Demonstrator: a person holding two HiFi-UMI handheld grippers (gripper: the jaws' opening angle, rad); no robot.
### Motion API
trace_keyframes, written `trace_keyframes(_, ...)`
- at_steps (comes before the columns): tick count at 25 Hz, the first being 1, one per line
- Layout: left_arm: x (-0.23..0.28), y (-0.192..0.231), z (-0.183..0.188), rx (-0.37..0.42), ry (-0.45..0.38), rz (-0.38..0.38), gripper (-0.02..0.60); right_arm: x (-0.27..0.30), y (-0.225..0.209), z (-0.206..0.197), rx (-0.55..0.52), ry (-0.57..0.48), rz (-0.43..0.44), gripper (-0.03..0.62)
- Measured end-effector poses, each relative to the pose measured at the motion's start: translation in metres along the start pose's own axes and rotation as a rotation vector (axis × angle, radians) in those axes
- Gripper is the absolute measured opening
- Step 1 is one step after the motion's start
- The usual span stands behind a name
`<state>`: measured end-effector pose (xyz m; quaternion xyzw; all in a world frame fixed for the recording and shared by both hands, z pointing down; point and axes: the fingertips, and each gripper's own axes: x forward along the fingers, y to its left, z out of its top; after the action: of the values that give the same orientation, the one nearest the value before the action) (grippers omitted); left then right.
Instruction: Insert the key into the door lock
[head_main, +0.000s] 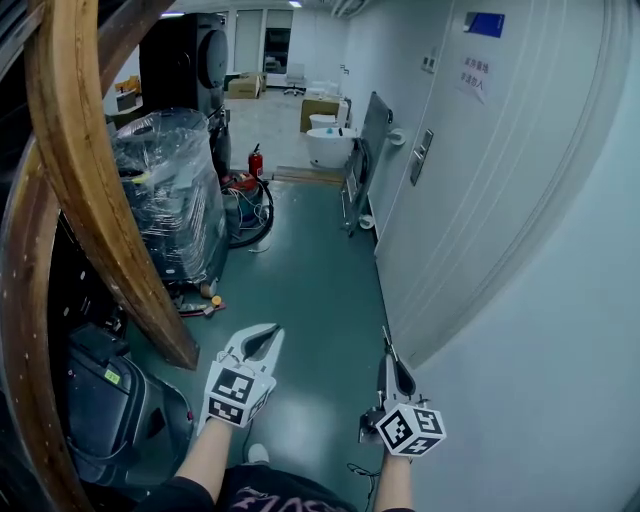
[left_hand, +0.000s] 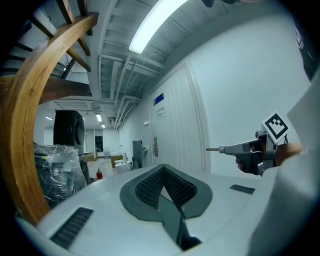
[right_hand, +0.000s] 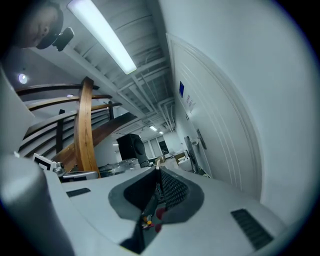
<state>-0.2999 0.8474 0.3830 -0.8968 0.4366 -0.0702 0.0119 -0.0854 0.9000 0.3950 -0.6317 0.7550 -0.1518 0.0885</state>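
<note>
Key (left_hand: 214, 149) pinched in right gripper (head_main: 389, 352); left gripper (head_main: 264, 334) pressed together, empty. Door (head_main: 500, 170) notice (head_main: 474, 78) in red characters (unreadable), blue plate (head_main: 485, 24) above.

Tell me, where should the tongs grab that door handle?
Probably the bar sticking out of the door handle, not its flat plate against the door. Come from the hallway side, one jaw above, one below. Use the left tongs; the right tongs hold the key.

Slim key (left_hand: 214, 149) juts level, apparently far from lock (head_main: 421, 157)
</note>
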Motion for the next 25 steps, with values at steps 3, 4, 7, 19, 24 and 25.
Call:
trace_keyframes(3, 0.002, 0.015, -0.003, -0.010, -0.003, -0.008, 0.012, 0.010, 0.008, -0.005, 0.025, 0.006, -0.006, 0.080)
trace_keyframes(4, 0.002, 0.020, -0.005, -0.014, -0.002, -0.013, 0.012, 0.014, 0.012, -0.007, 0.032, 0.007, -0.009, 0.080)
trace_keyframes(7, 0.003, 0.036, -0.011, -0.025, 0.004, -0.028, 0.012, 0.028, 0.023, -0.013, 0.020, 0.013, -0.027, 0.080)
trace_keyframes(19, 0.014, 0.094, -0.021, -0.019, 0.009, -0.071, 0.012, 0.071, 0.050, -0.029, 0.017, 0.005, -0.073, 0.080)
trace_keyframes(24, 0.027, 0.109, -0.025, -0.018, 0.008, -0.074, 0.012, 0.092, 0.049, -0.027, 0.015, -0.010, -0.069, 0.080)
trace_keyframes(25, 0.031, 0.112, -0.025, -0.017, 0.009, -0.073, 0.012, 0.099, 0.049, -0.026, 0.014, -0.010, -0.064, 0.080)
